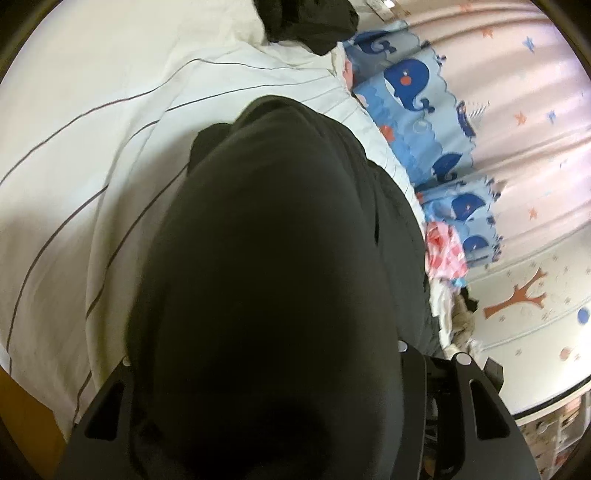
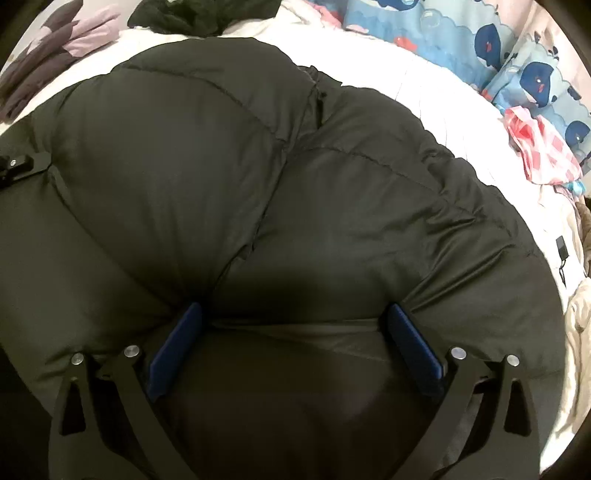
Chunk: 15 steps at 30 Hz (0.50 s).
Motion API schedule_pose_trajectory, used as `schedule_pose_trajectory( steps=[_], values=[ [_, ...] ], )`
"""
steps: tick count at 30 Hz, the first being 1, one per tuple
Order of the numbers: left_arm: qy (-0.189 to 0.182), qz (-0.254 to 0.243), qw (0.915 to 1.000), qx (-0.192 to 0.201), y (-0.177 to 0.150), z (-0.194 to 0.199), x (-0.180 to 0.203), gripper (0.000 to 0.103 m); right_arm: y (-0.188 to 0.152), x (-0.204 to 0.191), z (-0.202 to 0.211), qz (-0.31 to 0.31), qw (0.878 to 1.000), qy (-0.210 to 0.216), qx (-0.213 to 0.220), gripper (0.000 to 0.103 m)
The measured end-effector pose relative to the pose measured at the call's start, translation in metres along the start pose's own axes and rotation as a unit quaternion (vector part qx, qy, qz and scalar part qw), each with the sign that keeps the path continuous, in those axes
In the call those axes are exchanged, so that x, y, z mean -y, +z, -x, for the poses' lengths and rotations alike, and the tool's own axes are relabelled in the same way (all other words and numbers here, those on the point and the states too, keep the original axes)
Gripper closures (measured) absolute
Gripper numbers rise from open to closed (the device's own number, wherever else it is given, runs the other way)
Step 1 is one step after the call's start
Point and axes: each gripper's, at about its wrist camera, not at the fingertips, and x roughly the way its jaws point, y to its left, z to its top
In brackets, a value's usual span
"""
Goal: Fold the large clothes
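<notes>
Right gripper (image 2: 295,332): blue pads (image 2: 173,350) spread wide, pressed down into the black puffer jacket (image 2: 221,166), a thick roll of padding bulging between them. Nothing pinched yet; the jaws straddle the fabric and do not clamp it.

Left gripper (image 1: 266,387): fingertips buried under a hanging bulk of the same jacket, which fills the centre of the left wrist view. Only the black linkage shows on either side. Cannot tell whether its jaws are spread or closed (the drape suggests a hold, but that is a guess). A bit of this tool appears at the jacket's far left edge in the right wrist view.

Jacket lies across a white striped bedsheet (image 1: 92,166), quilted panels up, a seam running down the middle. Beyond it: whale-print bedding (image 2: 535,74), pink checked cloth (image 2: 543,147), another dark garment (image 2: 203,14) at the head of the bed, a purple and grey piece (image 2: 55,55) at upper left.

Judgement: a fold-over is in hand, one side lifted by the left tool. To do it well, close the right pads on a thinner layer near the hem, not the fat roll, since slick, air-filled padding will squeeze out. Carry both sides over together, then press flat to push air out so the fold does not spring open.
</notes>
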Motion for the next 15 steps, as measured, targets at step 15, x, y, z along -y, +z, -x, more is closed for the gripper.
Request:
schedule_pose_trajectory(
  steps=[15],
  values=[
    [0.005,-0.016,0.9998,0.008,-0.004,0.001,0.009,0.051,0.016,0.017,0.028,0.033,0.998,0.055,0.006,0.007]
  ],
)
